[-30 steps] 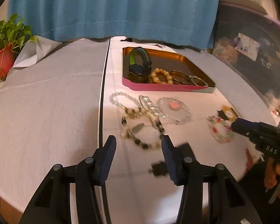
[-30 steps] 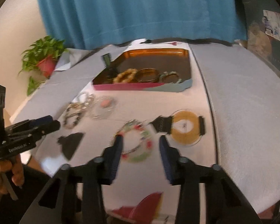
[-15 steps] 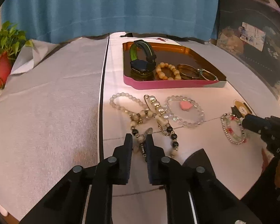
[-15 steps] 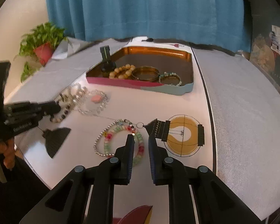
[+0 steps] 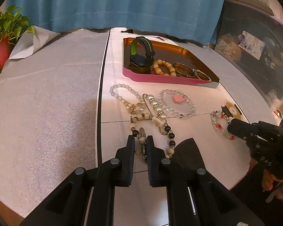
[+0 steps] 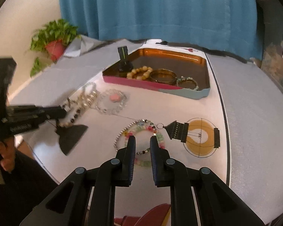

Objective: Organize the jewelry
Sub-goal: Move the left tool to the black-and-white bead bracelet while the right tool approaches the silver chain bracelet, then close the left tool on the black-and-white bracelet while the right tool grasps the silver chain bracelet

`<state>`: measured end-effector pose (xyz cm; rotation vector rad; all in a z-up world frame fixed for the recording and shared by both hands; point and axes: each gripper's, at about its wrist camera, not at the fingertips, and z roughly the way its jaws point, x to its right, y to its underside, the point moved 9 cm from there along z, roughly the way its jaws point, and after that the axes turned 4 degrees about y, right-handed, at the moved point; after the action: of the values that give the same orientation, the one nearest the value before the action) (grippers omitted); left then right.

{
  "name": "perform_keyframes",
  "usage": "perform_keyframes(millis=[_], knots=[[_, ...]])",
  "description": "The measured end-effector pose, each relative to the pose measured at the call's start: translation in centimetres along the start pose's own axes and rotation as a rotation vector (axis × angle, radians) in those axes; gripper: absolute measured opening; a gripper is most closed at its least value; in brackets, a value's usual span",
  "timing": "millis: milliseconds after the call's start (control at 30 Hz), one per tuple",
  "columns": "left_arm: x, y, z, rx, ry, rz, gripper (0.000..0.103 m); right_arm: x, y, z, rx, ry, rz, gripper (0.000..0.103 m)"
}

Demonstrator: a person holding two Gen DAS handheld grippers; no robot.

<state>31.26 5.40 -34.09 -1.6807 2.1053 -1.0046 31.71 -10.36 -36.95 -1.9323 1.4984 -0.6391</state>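
Observation:
A pink-walled tray (image 5: 160, 79) (image 6: 137, 83) holds a green-and-black watch (image 5: 141, 50), a wooden bead bracelet (image 5: 164, 67) and bangles. In front of it lie a pale bead bracelet (image 5: 122, 94), a pearl pin (image 5: 156, 107) and a clear bracelet with a pink charm (image 5: 177, 103). My left gripper (image 5: 141, 141) (image 6: 63, 113) is shut on a strand of the black-and-cream bead bracelet (image 5: 169, 135). My right gripper (image 6: 143, 141) (image 5: 234, 128) is closed down on the pastel bead bracelet (image 6: 141, 126) (image 5: 219, 126), with its near strand between the pads.
A blue curtain hangs behind the round table. A potted plant (image 5: 1, 37) (image 6: 54, 41) stands at the far left. The cloth has a printed lantern (image 6: 200, 137) and a black triangle (image 5: 186, 154). The table's edge is close below both grippers. A person's hand (image 6: 5, 160) holds the left grip.
A second ago both pairs of jaws stood apart; they have since closed, the left on the black-and-cream bracelet, the right on the pastel one. Little has moved in the last half second.

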Motion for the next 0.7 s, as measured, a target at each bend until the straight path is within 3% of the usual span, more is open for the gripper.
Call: perform_keyframes(millis=[233,400,433,600,700], knots=[[0.1,-0.4,0.5,0.007,-0.019,0.029,0.011,0.4,-0.2,1.3,-0.016,0.026,0.0,0.015],[0.8,-0.7,1.1,0.006,-0.047,0.111,0.01,0.3,-0.8,1.7,-0.029,0.027,-0.037,0.012],[0.8,-0.8,1.2,0.005,-0.033,0.106,0.009,0.4,-0.9,1.8,-0.035,0.025,-0.037,0.003],[0.1,-1.0,0.9,0.001,0.032,0.018,0.008,0.8,-1.2,1.6,-0.025,0.007,0.008,0.003],[0.5,-1.0,0.4,0.011,0.029,0.026,0.008,0.2,-2.4,-0.2,0.029,-0.069,0.049,0.003]])
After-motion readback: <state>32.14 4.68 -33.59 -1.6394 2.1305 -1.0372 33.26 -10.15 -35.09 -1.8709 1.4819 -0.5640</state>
